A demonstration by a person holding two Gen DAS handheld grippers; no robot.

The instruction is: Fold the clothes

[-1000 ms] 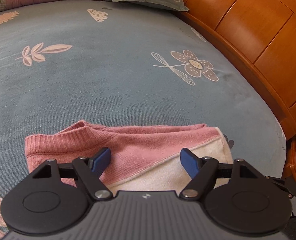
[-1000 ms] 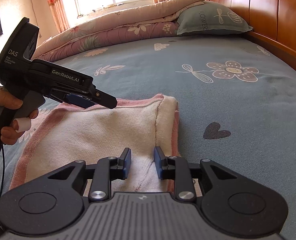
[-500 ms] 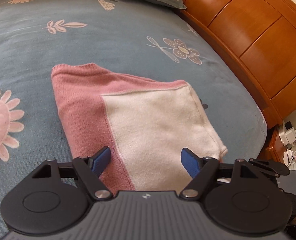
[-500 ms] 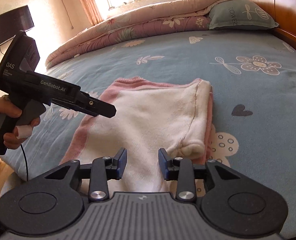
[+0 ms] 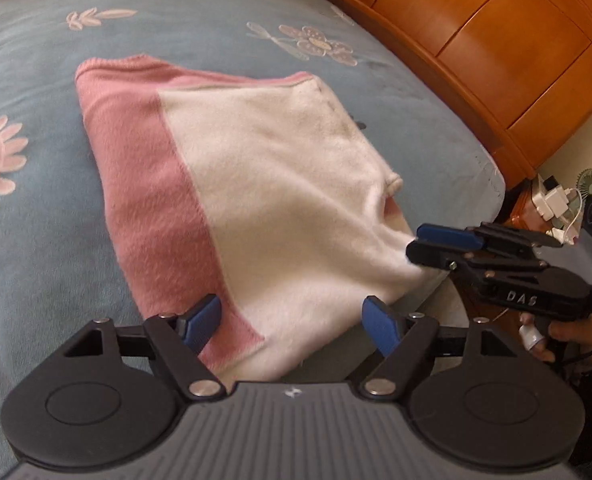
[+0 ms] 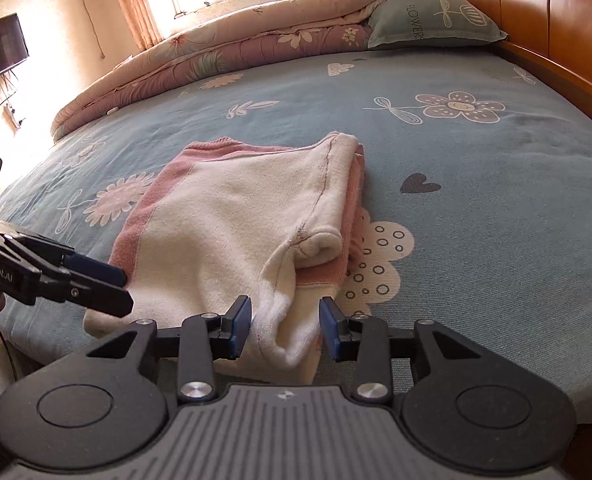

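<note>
Folded pink/cream garment [image 6: 239, 216] lies flat on blue bedsheet [image 6: 476, 208], near edge. My left gripper [image 5: 291, 322]: jaws wide, nothing gripped. My right gripper [image 6: 285, 326]: jaws just been opening, part-open; cream hem btwn pads, pads not pressing.

The garment's [image 5: 279, 184] near hem is hidden behind the left claw's [image 5: 291, 322] body (likewise in the right view).

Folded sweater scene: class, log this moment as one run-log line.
garment: pink-and-cream sweater folded on bed | left gripper: open, holds nothing | right gripper: jaws just opening, near edge between them, unpressed
</note>
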